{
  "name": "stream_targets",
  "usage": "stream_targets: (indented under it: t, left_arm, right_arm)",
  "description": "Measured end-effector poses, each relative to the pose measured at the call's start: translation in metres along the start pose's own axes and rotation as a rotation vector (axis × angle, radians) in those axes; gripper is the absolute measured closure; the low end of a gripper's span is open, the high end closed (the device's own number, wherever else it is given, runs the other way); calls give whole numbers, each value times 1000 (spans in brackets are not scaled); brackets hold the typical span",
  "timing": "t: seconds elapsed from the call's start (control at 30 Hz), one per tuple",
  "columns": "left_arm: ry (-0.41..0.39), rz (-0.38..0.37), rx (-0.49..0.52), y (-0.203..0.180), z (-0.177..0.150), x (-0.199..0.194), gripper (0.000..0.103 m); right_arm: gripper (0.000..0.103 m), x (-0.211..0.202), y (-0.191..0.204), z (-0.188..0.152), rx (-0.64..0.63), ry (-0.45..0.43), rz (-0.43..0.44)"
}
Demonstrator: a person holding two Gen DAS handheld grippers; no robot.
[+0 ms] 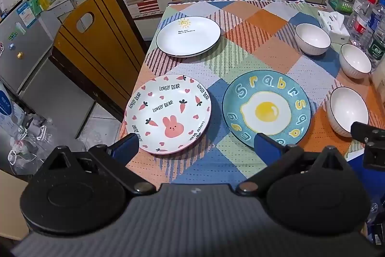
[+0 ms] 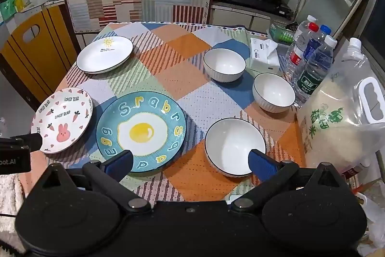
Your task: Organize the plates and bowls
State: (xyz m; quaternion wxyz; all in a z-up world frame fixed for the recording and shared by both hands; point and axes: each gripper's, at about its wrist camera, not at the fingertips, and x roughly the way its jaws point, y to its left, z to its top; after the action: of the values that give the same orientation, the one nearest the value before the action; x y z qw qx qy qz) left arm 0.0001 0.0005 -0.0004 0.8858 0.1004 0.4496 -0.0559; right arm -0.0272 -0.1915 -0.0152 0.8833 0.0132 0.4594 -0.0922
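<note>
Glazed ceramic slides easily, so a pinch on a rim could slip or knock a neighbour. From the left wrist, the left gripper (image 1: 196, 145) hangs with fingers wide apart and empty over the near table edge, between the bunny plate (image 1: 168, 113) and the egg plate (image 1: 266, 108), whose rims sit just beside each other; the sun plate (image 1: 188, 36) lies far left.

From the right wrist, the right gripper (image 2: 191, 160) is likewise spread and empty, between the egg plate and the nearest bowl (image 2: 234, 146). Only this view shows the rice bag (image 2: 341, 122) and the water bottles (image 2: 310, 62) crowding all three bowls on the right, a likely collision when lifting.
</note>
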Motion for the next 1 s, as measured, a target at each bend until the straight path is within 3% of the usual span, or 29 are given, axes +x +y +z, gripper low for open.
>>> stream_targets:
  t: [0.33,0.53,0.73,1.0]
  left_arm:
    - [6,-14,-47,4,-1,2,2]
    - [-49,5,-4,0,-4,-7,1]
    - [-55,-31,-24,1,-5,-10,0]
    - [-41,-4,-40,6,-9,-5,0]
  right_arm:
    - [0,0,0,-1,4,4,8]
    - [0,2,-4,-3,7,4,10]
    - [0,4,-4,-5,-2,5,2]
    - [0,5,-6,-10,-10,11,20]
